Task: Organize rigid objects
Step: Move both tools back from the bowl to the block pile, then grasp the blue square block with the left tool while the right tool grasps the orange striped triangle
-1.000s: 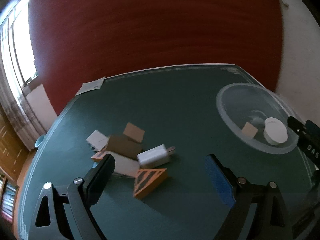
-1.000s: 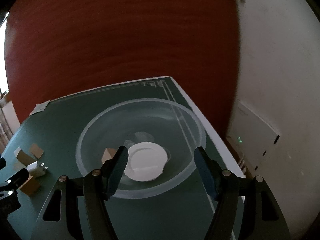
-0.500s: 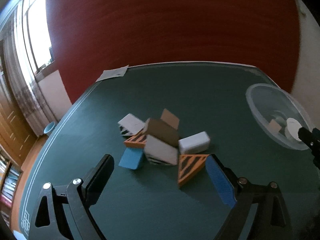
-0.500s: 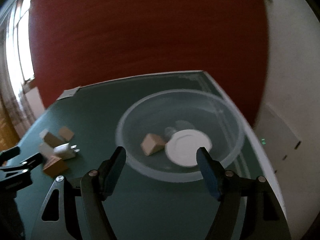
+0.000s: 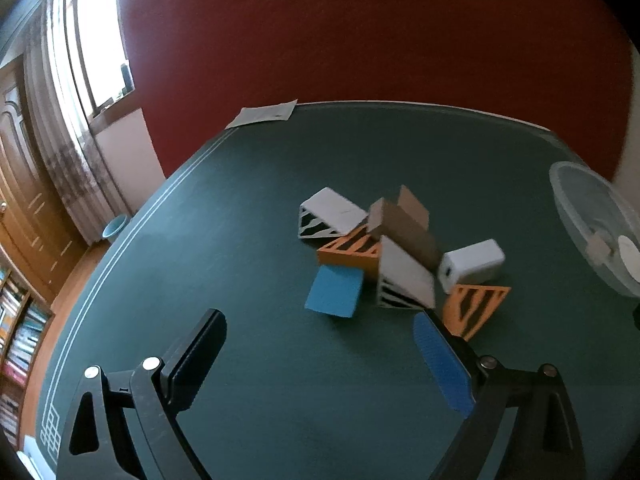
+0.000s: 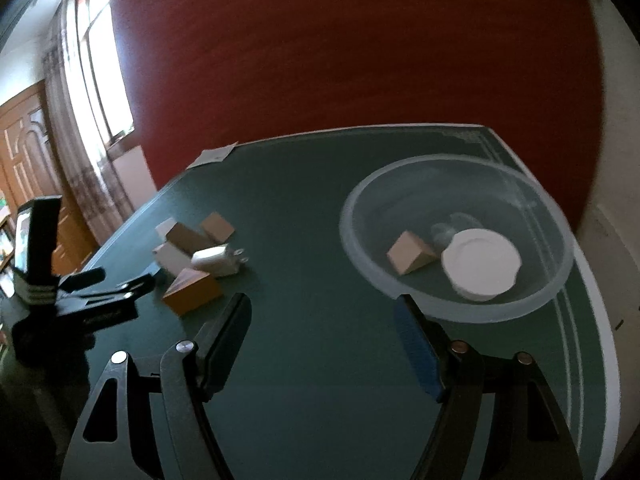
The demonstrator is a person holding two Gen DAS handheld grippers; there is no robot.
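A pile of rigid objects lies on the green table (image 5: 240, 208): a white charger (image 5: 472, 266), orange wedges (image 5: 474, 312), white wedges (image 5: 404, 280), a blue block (image 5: 336, 292) and a brown box (image 5: 404, 224). My left gripper (image 5: 320, 344) is open and empty, just in front of the pile. A clear bowl (image 6: 456, 236) holds a white lid (image 6: 482, 264) and a tan wedge (image 6: 410, 258). My right gripper (image 6: 322, 326) is open and empty, in front of the bowl and left of it. The pile (image 6: 196, 258) and left gripper (image 6: 124, 284) show at its left.
A paper sheet (image 5: 262, 114) lies at the table's far edge. A red wall stands behind the table. The bowl's rim (image 5: 576, 216) shows at the right of the left wrist view. A window, a door and bookshelves are at the left.
Both views have swung left. The left gripper has come closer to the pile. The right gripper has drawn back from over the bowl and shifted left. Both stay open.
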